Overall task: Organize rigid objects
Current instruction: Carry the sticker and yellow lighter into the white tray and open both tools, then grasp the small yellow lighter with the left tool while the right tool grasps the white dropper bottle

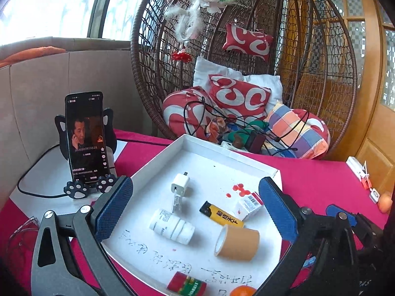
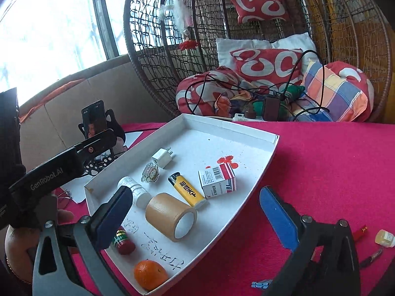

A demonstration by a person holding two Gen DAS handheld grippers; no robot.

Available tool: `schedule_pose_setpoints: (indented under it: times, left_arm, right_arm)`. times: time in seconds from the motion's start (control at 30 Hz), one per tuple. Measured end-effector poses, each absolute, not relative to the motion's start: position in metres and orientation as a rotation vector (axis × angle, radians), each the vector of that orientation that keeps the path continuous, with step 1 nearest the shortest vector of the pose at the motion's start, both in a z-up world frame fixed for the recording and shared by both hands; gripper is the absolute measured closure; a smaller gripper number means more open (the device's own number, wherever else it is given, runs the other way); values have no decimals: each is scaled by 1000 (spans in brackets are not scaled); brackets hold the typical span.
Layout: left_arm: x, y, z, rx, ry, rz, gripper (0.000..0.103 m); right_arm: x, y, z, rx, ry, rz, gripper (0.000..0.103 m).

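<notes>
A white tray (image 1: 205, 146) (image 2: 256, 133) lies on the red tablecloth. It holds a white charger plug (image 1: 180, 182), a white pill bottle (image 1: 172, 225), a yellow lighter (image 1: 221, 213), a red-and-white box (image 1: 248, 206), a tan tape roll (image 1: 238, 243), a red-green tin (image 1: 186, 285) and an orange (image 2: 150, 275). My left gripper (image 1: 195, 190) hangs open over the tray's near half, nothing between its pads. My right gripper (image 2: 196, 192) is open too, straddling the tray's near right rim, touching nothing.
A phone on a cat-paw stand (image 1: 85, 135) stands left of the tray, its cable trailing. Glasses (image 1: 22, 231) lie at the near left. A wicker hanging chair (image 1: 246, 98) with cushions and cables sits behind. Small bits (image 2: 384, 238) lie on the cloth at right.
</notes>
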State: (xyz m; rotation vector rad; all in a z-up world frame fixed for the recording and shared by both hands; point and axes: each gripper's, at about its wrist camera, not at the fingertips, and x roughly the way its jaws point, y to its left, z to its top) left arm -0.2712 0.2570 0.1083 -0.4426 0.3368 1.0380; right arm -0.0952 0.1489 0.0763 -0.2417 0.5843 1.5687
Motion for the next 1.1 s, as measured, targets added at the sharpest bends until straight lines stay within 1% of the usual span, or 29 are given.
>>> schedule_pose_setpoints:
  times: [0.1,0.2,0.47,0.7,0.9,1.1]
  left_arm:
    - [-269,233,113,-451,308,975,0]
    - [-260,213,114,-414,331,933,0]
    - [-235,195,109,-378,388,871,0]
    - [-213,182,90,-391,481,791,0]
    - [-194,168,84,-358,529,750,0]
    - [-182,162,77,-361,574,719,0]
  right_arm:
    - [-78,124,86,-169,582,1579,0]
    - [-54,96,93,-49,590,1573,0]
    - [2,47,96,146,589,1492,0]
    - [37,24,76,213,659,1375,0]
    - [53,8,69,256,678,1324,0]
    - [61,-4,71,270,644,1302,0]
